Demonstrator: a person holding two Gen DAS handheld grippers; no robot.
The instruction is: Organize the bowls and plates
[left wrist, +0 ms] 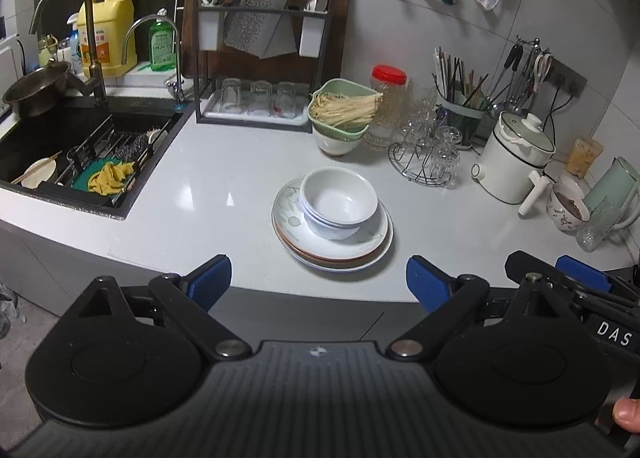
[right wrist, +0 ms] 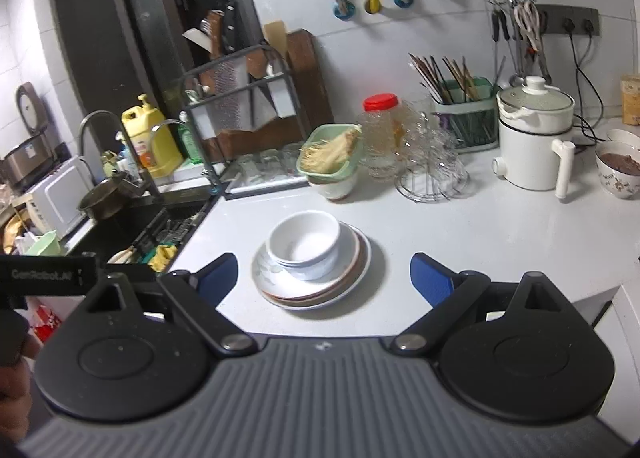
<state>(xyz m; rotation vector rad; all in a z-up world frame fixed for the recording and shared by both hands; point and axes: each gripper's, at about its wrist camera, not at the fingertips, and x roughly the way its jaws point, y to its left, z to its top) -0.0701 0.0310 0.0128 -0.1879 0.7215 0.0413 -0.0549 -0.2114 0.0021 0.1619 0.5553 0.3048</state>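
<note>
Plates (left wrist: 332,246) sit stacked on the white counter (left wrist: 224,194) in the left wrist view, with nested white bowls (left wrist: 339,200) resting on top, toward the stack's far right side. The top plate carries a pale leaf pattern; a brown-rimmed plate shows under it. The left gripper (left wrist: 319,282) hangs short of the counter's near edge, its blue-padded fingers (left wrist: 211,278) spread wide and holding nothing. The stack lies ahead, between the two finger lines but apart from them. To the left is a dark sink (left wrist: 80,146) with a pot (left wrist: 36,92), a yellow cloth (left wrist: 110,178) and a bowl with chopsticks. Behind the stack a green basket (left wrist: 340,108) of pale strands sits on a white bowl, beside a red-lidded jar (left wrist: 388,98). A white electric pot (left wrist: 516,158) stands to the right. The right gripper's blue tip (left wrist: 580,272) shows at the right edge.

From the right wrist view, the plates (right wrist: 316,278) and bowls (right wrist: 304,244) lie just ahead on the counter (right wrist: 480,242), the bowls toward the stack's far left. The right gripper (right wrist: 324,282) is also spread wide and empty, its fingers (right wrist: 430,278) flanking the stack without touching it. The basket (right wrist: 330,154), jar (right wrist: 380,126) and electric pot (right wrist: 532,138) stand behind, the sink (right wrist: 152,230) to the left.
</note>
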